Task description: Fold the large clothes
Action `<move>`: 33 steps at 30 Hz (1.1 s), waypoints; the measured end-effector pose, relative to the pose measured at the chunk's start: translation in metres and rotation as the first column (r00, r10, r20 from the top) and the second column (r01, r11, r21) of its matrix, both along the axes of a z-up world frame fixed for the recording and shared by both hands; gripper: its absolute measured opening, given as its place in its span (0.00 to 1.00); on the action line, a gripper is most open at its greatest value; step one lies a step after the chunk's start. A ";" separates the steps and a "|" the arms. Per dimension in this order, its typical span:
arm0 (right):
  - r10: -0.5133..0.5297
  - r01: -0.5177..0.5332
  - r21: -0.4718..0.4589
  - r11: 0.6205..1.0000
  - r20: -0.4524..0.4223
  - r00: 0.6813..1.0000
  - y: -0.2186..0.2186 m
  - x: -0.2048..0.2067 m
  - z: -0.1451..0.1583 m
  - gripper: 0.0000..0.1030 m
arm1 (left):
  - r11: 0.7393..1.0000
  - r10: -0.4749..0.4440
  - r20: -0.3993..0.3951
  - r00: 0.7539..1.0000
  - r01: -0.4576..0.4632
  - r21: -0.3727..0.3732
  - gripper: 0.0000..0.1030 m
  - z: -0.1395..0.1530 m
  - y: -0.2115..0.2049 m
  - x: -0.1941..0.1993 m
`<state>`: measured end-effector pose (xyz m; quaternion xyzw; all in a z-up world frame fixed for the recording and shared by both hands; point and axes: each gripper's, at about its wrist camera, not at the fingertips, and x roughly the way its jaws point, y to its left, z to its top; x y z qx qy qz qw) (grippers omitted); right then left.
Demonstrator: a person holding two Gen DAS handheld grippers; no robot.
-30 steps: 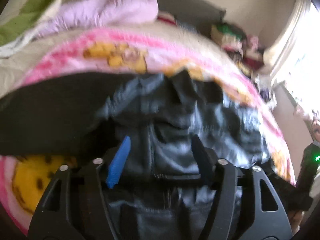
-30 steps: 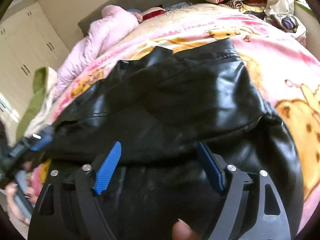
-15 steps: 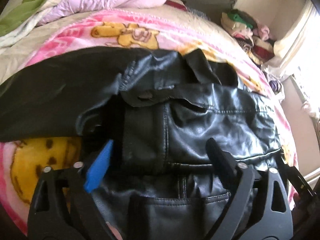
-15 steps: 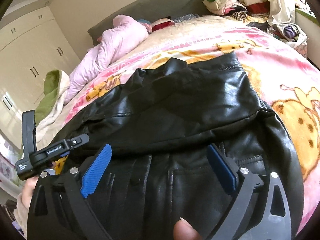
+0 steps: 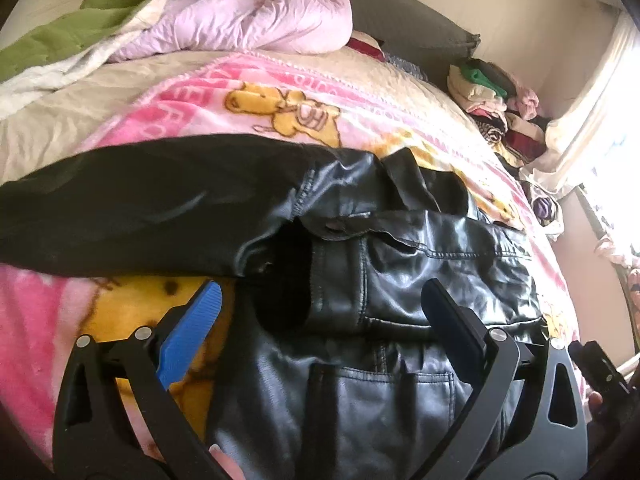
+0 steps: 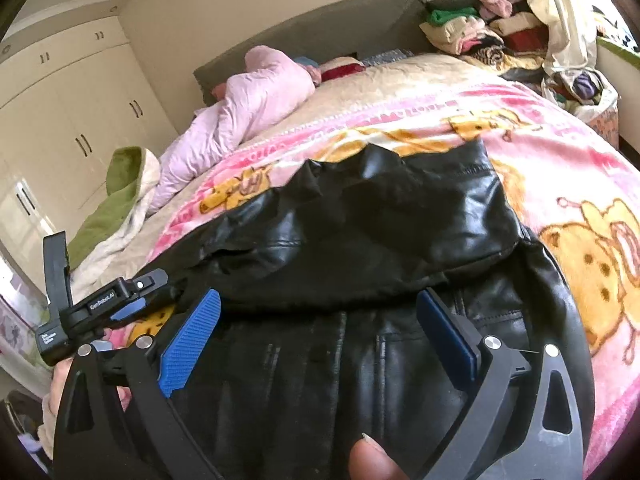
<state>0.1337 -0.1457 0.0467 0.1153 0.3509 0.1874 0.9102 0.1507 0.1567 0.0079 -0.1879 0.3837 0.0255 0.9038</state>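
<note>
Right wrist: one black leather jacket (image 6: 380,232), two tools (image 6: 316,328) (image 6: 120,304).

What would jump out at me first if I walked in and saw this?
A shiny black leather jacket sprawled in the middle of a bright pink cartoon-bear blanket on the bed. Blue-padded fingers frame it from below, and a lilac puffy coat lies crumpled near the headboard.

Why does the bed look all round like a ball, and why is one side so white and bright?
In both wrist views the fisheye lens bends the pink blanket into a dome and darkens the corners. In the left wrist view, window light at the right washes out to white, and the black jacket shows shiny glare streaks. In the right wrist view, the fingertip at the bottom looks soft.
</note>
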 end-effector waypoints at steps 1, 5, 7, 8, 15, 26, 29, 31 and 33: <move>0.004 -0.004 -0.002 1.000 0.007 1.000 0.003 -0.001 0.003 0.95 | 1.000 0.001 0.006 1.000 -0.001 0.006 0.91 0.003 0.002 -0.003; 0.020 -0.019 -0.012 1.000 0.026 0.999 0.017 -0.007 0.010 0.96 | 1.000 0.013 0.026 1.000 -0.014 0.016 0.91 0.010 0.014 -0.015; 0.024 -0.023 -0.023 0.999 0.033 0.999 0.023 -0.008 0.013 0.96 | 1.000 0.024 0.033 0.999 -0.025 0.015 0.91 0.012 0.021 -0.021; 0.028 -0.027 -0.029 0.999 0.038 0.999 0.028 -0.009 0.014 0.96 | 0.999 0.031 0.035 0.999 -0.031 0.017 0.91 0.013 0.024 -0.024; 0.068 -0.065 -0.049 0.997 0.057 0.996 0.056 -0.012 0.021 0.96 | 0.996 0.086 0.061 0.994 -0.088 0.025 0.91 0.019 0.049 -0.039; 0.161 -0.153 -0.102 0.983 0.067 0.985 0.109 -0.006 0.025 0.96 | 0.985 0.170 0.072 0.983 -0.169 -0.021 0.91 0.017 0.086 -0.057; 0.182 -0.174 -0.122 0.977 0.064 0.981 0.122 -0.001 0.024 0.96 | 0.980 0.200 0.067 0.978 -0.197 -0.037 0.91 0.015 0.098 -0.062; 0.192 -0.183 -0.131 0.974 0.061 0.980 0.129 0.003 0.023 0.96 | 0.975 0.218 0.064 0.974 -0.216 -0.045 0.91 0.013 0.106 -0.066; 0.205 -0.195 -0.138 0.971 0.060 0.977 0.137 0.005 0.023 0.96 | 0.971 0.236 0.061 0.970 -0.233 -0.051 0.91 0.011 0.114 -0.068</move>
